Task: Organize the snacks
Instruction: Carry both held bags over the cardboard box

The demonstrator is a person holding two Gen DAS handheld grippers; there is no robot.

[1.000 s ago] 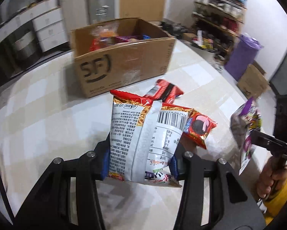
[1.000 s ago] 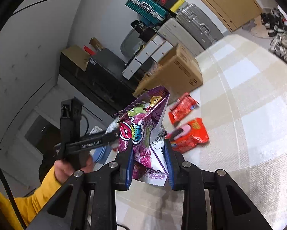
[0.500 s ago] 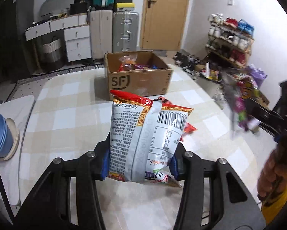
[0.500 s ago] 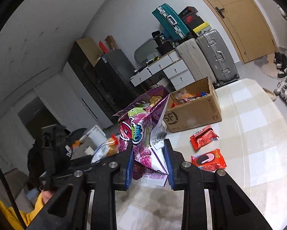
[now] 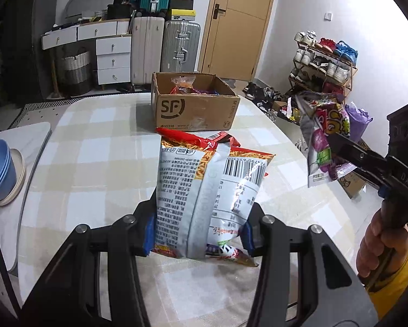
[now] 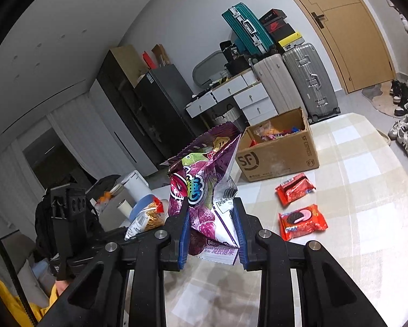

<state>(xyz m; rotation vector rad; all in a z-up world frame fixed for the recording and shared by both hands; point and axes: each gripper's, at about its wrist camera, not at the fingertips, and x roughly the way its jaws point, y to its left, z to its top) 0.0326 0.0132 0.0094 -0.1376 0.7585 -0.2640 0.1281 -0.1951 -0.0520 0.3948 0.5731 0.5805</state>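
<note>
Gripping noodle snack bag [image 5: 204, 199], left tool [image 5: 198, 234] raised

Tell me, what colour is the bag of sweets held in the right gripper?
Mostly purple, with green and white patches; the candy bag, clamped in the right gripper, shows best in the right wrist view.

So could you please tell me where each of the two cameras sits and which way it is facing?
Left wrist: on the left gripper, facing across the table to the SF box; its fingers clamp a noodle snack bag; right gripper at right.
Right wrist: on the right gripper, tilted, clamping a purple candy bag.
Both show the box and suitcases.
</note>
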